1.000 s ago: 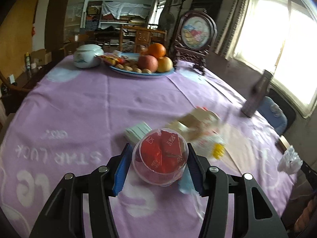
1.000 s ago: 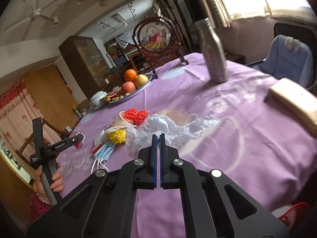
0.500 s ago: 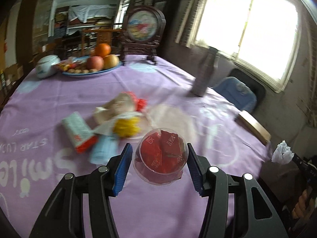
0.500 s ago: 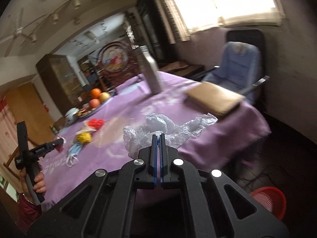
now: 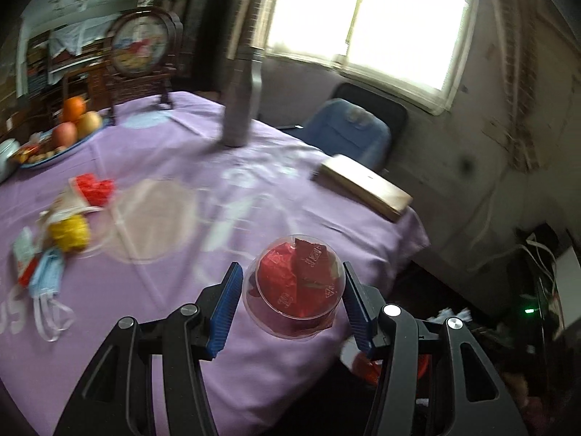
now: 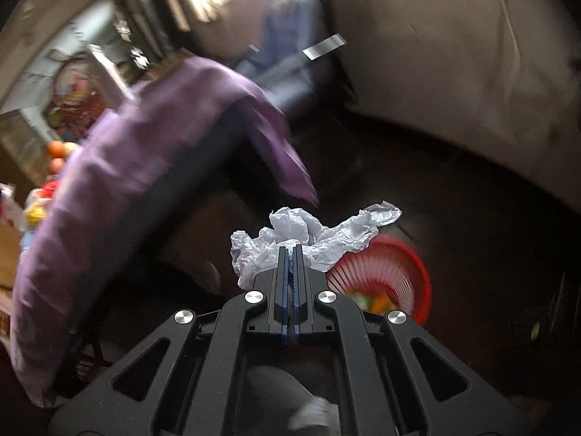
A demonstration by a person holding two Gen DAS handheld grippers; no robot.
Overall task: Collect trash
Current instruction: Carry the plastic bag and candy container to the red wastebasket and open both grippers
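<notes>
Purple-clothed table (image 5: 152, 167) under a bright window, seen whole only from left wrist. Left gripper (image 5: 290, 305) clamped half-wide on clear cup (image 5: 296, 287) of red wrappers, above table's edge. Right gripper (image 6: 290, 250) pinched tight on crumpled white plastic (image 6: 308, 236), above red basket (image 6: 385, 272) on floor, clear only from right wrist.

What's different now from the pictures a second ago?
Both hands swung away from the table's middle toward its edge. The right gripper carried the crumpled plastic bag off the table, down over the red basket. The left gripper holds the same clear cup of red wrappers. Neither grip changed.
</notes>
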